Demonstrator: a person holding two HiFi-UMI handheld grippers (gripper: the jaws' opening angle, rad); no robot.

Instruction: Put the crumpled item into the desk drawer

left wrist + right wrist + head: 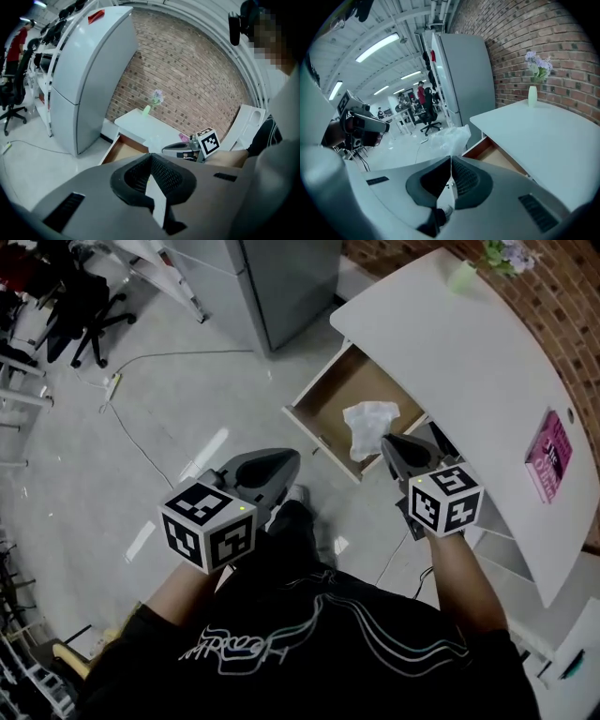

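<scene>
A crumpled white plastic item (368, 423) hangs over the open wooden drawer (330, 395) of the white desk (469, 362). My right gripper (385, 441) is shut on the item's near edge, just above the drawer's front right corner. In the right gripper view the plastic (447, 137) sticks out past the closed tips, with the drawer (497, 157) to the right below. My left gripper (294, 458) is shut and holds nothing; it hovers over the floor left of the drawer front. Its view shows the drawer (123, 151) and the right gripper (182, 149) ahead.
A grey cabinet (262, 277) stands beyond the drawer. A black office chair (89, 306) and a cable (141, 442) are on the floor at left. On the desk are a pink book (550, 454) and a vase of flowers (464, 273). A brick wall backs the desk.
</scene>
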